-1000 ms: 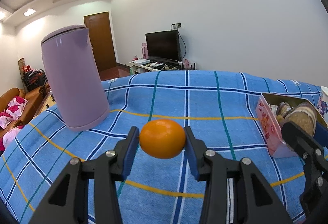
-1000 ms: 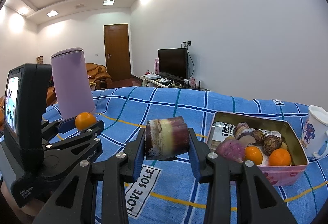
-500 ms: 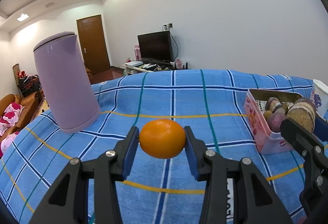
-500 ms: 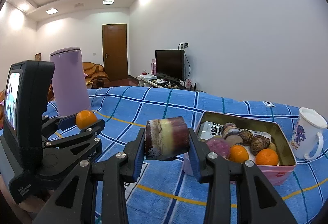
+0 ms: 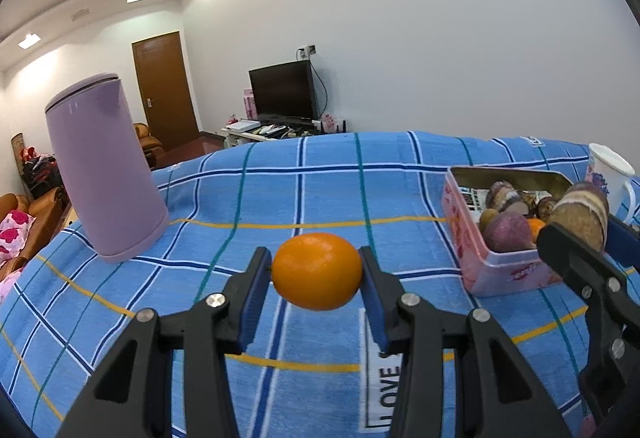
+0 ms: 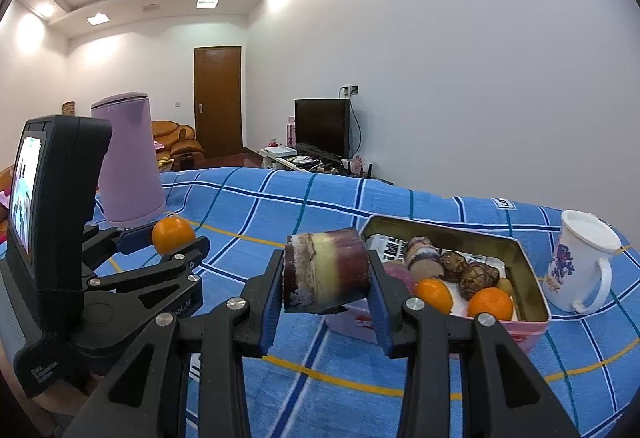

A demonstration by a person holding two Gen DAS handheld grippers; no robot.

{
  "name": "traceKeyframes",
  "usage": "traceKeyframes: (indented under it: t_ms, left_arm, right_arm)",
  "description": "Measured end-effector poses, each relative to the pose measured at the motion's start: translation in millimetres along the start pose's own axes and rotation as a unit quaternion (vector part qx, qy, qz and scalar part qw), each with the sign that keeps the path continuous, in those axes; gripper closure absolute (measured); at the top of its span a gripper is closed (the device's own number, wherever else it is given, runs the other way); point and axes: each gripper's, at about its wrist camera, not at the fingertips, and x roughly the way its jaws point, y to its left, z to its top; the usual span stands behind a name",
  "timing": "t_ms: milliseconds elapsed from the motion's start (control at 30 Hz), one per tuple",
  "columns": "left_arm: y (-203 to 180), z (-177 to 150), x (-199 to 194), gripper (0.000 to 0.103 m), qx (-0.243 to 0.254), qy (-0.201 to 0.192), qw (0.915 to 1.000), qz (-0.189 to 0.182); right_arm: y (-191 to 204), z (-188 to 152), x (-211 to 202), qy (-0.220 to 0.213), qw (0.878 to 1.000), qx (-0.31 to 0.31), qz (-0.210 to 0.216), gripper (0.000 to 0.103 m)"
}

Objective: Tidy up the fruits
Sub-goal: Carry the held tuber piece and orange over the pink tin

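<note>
The left gripper [image 5: 317,278] clamped an orange [image 5: 317,276] above the blue checked cloth [image 5: 320,189], a purple kettle [image 5: 102,169] ahead to its left, while the right gripper [image 6: 326,274] pinched a sugarcane piece [image 6: 325,272] just before the fruit-filled tin [image 6: 528,266], a white mug [image 6: 580,262] beyond to its right.

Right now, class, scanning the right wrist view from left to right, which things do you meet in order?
Left gripper holding the orange → purple kettle behind it → sugarcane piece in the right gripper → pink tin of fruit → white mug.
</note>
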Motion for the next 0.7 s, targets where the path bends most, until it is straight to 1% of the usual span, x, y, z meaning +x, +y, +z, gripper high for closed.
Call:
traceKeyframes:
  t_ms: [267, 500, 700]
  left_arm:
    - [-18, 1, -3, 0.057, 0.012, 0.001, 0.9998, -0.013]
    - [-28, 2, -4, 0.057, 0.006, 0.003, 0.9996, -0.029]
    - [-40, 2, -6, 0.057, 0.011, 0.003, 0.9992, -0.039]
  right_arm:
    - [-10, -2, -5, 0.001, 1.000, 0.003, -0.009, 0.062]
    - [-21, -5, -11, 0.000, 1.000, 0.005, -0.018, 0.062]
    - [-32, -6, -14, 0.002, 1.000, 0.010, -0.028, 0.062]
